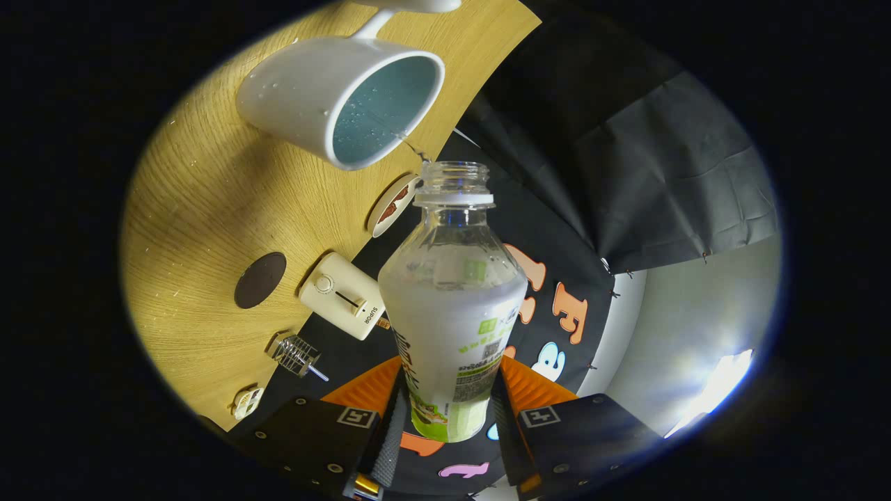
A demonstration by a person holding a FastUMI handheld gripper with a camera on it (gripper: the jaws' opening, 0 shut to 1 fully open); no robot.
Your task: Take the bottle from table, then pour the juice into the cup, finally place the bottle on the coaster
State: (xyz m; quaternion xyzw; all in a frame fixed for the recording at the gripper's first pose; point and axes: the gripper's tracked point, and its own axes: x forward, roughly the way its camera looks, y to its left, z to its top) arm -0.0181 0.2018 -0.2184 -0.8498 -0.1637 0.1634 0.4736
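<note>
Gripper (pixel 449 410) clamps bottle (pixel 452 306) (uncapped); cup (pixel 344 97), toaster (pixel 342 296) nearby.

The bottle (pixel 452 306) hides part of the coaster (pixel 391 205) and its own base sits between the fingers (pixel 390 431). The cup (pixel 341 97) handle is cut off.

Dim booth; blown-out bright light patch (pixel 717 386) beyond the fingers' right. Heavy fisheye warp at edges; centre sharp, glare-free.
</note>
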